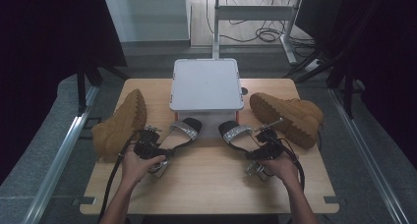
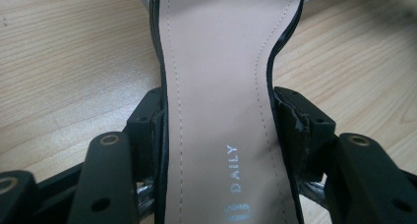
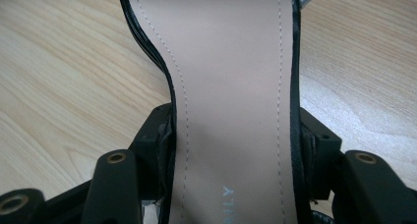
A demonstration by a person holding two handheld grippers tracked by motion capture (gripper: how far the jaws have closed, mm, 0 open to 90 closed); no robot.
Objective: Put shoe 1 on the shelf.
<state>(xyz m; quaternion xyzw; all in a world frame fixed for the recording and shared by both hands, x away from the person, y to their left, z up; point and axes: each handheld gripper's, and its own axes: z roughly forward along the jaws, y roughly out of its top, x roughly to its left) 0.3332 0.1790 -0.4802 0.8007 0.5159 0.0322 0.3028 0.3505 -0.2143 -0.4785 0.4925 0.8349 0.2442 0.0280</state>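
Observation:
Two black heeled sandals with silver glitter straps lie on the wooden table (image 1: pixel 206 184). My left gripper (image 1: pixel 150 150) is shut on the left sandal (image 1: pixel 179 133) at its waist. In the left gripper view the beige insole of that left sandal (image 2: pixel 219 96) runs up between the fingers (image 2: pixel 147 118), which press its black edges. My right gripper (image 1: pixel 263 150) is shut on the right sandal (image 1: pixel 236 133) the same way. The insole of the right sandal (image 3: pixel 236 86) fills the gap between the right gripper's pads (image 3: pixel 157 130).
A white lidded box (image 1: pixel 206 84) stands at the table's back middle, just beyond the sandals' toes. A tan boot (image 1: pixel 120 123) lies at the left and another tan boot (image 1: pixel 287 113) at the right. A desk frame and cables (image 1: pixel 265 35) stand beyond the table.

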